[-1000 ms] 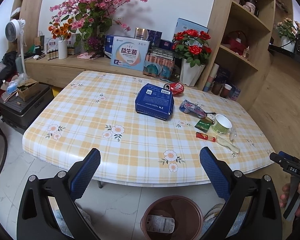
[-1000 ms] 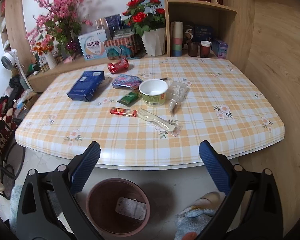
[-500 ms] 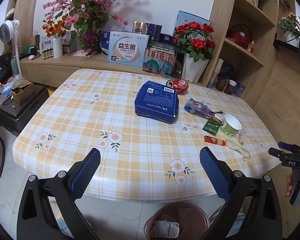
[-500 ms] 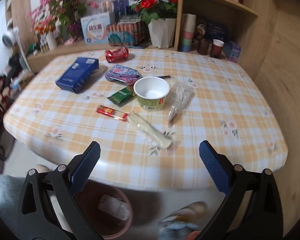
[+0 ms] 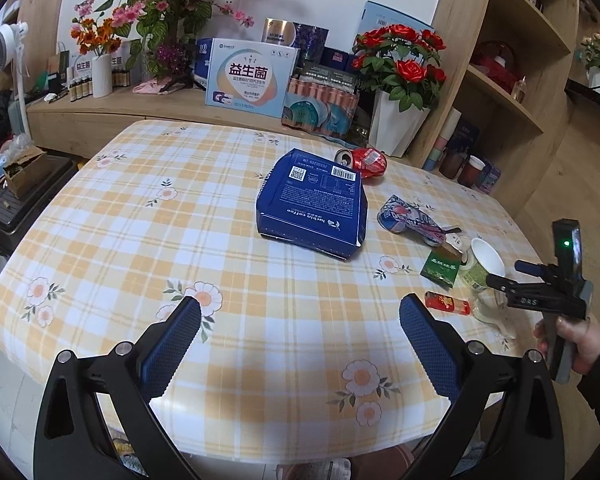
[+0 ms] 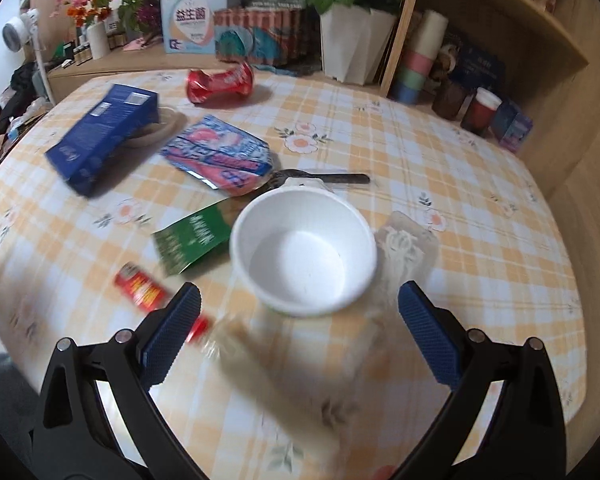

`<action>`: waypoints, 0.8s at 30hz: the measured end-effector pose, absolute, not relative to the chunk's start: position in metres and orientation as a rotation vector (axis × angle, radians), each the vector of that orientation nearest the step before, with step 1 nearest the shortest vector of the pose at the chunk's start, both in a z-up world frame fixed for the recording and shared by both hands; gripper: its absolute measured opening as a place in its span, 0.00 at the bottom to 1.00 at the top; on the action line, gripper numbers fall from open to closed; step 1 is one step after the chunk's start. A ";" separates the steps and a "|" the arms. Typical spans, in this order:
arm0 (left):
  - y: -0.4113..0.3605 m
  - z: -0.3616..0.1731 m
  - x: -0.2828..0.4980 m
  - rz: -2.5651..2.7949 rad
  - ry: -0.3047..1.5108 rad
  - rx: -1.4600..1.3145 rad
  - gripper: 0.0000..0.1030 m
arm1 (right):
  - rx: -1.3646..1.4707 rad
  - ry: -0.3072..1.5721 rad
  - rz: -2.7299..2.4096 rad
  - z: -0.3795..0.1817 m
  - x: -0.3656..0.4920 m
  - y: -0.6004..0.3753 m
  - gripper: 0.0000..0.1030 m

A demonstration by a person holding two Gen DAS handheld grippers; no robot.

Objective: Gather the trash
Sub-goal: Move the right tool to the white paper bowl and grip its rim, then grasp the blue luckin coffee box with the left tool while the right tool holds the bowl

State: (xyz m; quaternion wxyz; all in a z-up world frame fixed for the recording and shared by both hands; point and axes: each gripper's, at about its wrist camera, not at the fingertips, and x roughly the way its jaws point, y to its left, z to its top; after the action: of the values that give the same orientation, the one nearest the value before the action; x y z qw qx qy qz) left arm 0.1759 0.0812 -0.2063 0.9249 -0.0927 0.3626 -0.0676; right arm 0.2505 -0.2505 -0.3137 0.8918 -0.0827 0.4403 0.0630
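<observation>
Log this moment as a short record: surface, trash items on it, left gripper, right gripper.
surface: table with checked cloth
trash: blue box, red can, white cup, green packet, red wrapper, pink-blue pouch
left gripper: jaws open, empty, over near table edge
right gripper: jaws open, empty, just short of the cup

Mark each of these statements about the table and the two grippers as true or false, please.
1. The right gripper is open above the white paper cup. True.
2. The red can stands upright. False: it lies crushed on its side.
3. The left gripper holds the blue coffee box. False: it is open and empty.
4. A green packet lies beside the cup. True.
</observation>
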 end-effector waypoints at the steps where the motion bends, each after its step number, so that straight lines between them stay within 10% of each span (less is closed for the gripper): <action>1: 0.081 -0.209 0.180 -0.141 0.748 -0.191 0.94 | -0.173 0.920 0.130 -0.319 0.257 -0.250 0.95; 14: 0.076 -0.232 0.217 -0.187 0.818 -0.257 0.93 | -0.075 0.938 0.144 -0.327 0.286 -0.251 0.80; 24: 0.084 -0.249 0.269 -0.230 0.913 -0.510 0.70 | -0.077 0.880 0.172 -0.312 0.273 -0.248 0.79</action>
State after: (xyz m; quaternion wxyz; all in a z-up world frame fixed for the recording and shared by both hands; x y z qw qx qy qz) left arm 0.2694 0.0841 -0.2491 0.8601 -0.2428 0.4351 -0.1094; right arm 0.2730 -0.2480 -0.3117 0.9005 -0.0373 0.4251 0.0829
